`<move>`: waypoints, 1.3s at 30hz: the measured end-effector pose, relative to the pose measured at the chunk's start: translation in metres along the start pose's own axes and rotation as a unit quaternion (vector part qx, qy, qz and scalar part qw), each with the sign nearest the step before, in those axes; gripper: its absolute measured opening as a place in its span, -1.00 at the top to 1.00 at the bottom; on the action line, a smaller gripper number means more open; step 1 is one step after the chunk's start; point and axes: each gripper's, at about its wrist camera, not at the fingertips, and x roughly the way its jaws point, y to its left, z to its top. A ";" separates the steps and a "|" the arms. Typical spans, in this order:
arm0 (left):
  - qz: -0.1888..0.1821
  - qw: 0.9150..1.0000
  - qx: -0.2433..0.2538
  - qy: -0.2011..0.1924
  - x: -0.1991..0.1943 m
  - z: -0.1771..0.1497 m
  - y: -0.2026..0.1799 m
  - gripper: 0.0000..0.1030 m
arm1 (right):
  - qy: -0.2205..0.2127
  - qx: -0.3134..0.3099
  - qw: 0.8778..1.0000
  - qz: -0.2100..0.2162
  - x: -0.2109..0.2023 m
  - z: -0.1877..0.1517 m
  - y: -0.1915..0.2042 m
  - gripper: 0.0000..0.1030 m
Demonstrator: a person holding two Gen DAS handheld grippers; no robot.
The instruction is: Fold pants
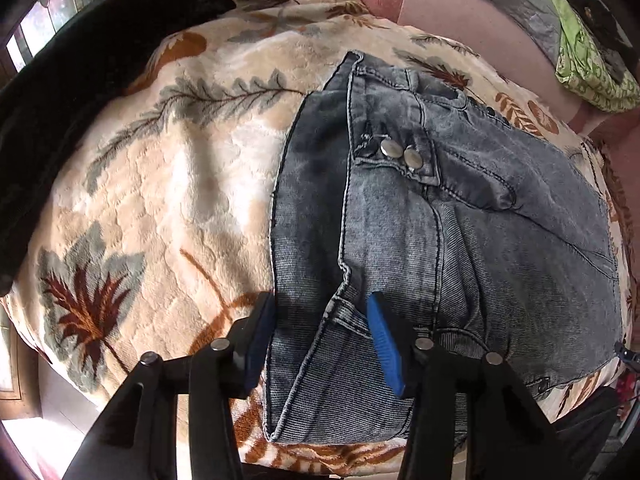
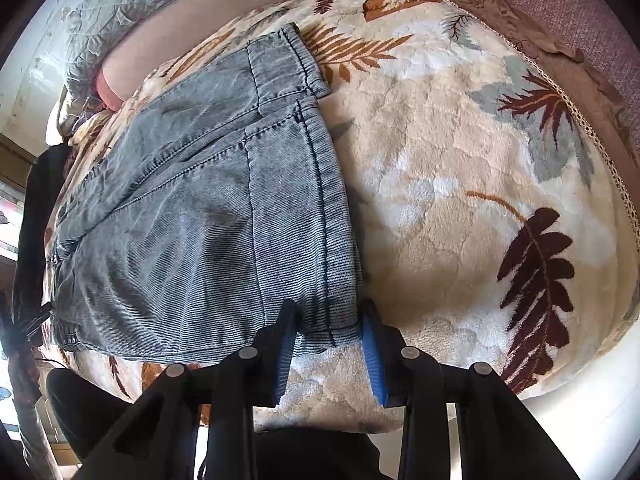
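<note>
Grey washed-denim pants (image 1: 460,220) lie folded into a compact stack on a cream blanket with leaf prints (image 1: 160,200). Two metal buttons show on the waistband. My left gripper (image 1: 320,320) points down at the stack's near left edge. Its left finger sits at the denim's edge, the blue right pad (image 1: 382,340) rests on the cloth, and a puckered ridge of denim is pinched between them. In the right wrist view the pants (image 2: 180,220) fill the left half. My right gripper (image 2: 328,324) clamps the near right hem corner, with a pad touching on each side.
A black garment (image 1: 80,80) lies across the blanket's far left. A green patterned cloth (image 1: 588,60) and a pink sheet (image 1: 460,12) lie beyond the pants. The blanket (image 2: 460,180) stretches right of the pants to a brown frilled edge (image 2: 560,64). Dark cloth (image 2: 312,452) sits below the right gripper.
</note>
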 end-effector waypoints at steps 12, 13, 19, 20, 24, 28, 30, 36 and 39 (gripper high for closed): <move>0.072 0.995 0.059 -0.041 -0.012 -0.009 -0.020 0.25 | -0.001 0.000 1.000 0.002 0.000 -0.001 -0.003 0.33; 0.065 0.995 0.050 -0.049 -0.017 -0.008 -0.017 0.23 | -0.001 0.000 1.000 0.002 0.000 -0.001 -0.004 0.33; 0.002 0.996 0.046 -0.075 -0.031 0.012 -0.019 0.22 | 0.002 -0.002 1.000 -0.001 0.000 0.000 -0.003 0.33; -0.002 0.997 0.038 -0.062 -0.022 0.017 -0.019 0.22 | 0.001 -0.001 1.000 0.000 0.000 0.000 -0.003 0.33; -0.017 1.000 0.009 0.007 0.012 0.019 -0.013 0.71 | 0.000 -0.001 1.000 0.003 0.000 -0.001 -0.004 0.33; 0.004 1.000 0.021 -0.001 0.008 0.014 -0.016 0.82 | 0.001 -0.004 1.000 0.001 0.000 0.000 -0.004 0.33; 0.013 1.000 0.025 -0.001 0.004 0.014 -0.016 0.84 | 0.000 -0.008 1.000 -0.006 -0.001 0.000 -0.001 0.37; 0.050 0.998 0.036 -0.029 -0.021 0.009 -0.018 0.89 | -0.037 -0.052 0.996 -0.062 -0.024 0.001 0.019 0.41; 0.110 0.992 0.059 -0.026 -0.013 0.000 -0.021 1.00 | -0.037 -0.057 0.992 -0.108 -0.014 0.001 0.017 0.41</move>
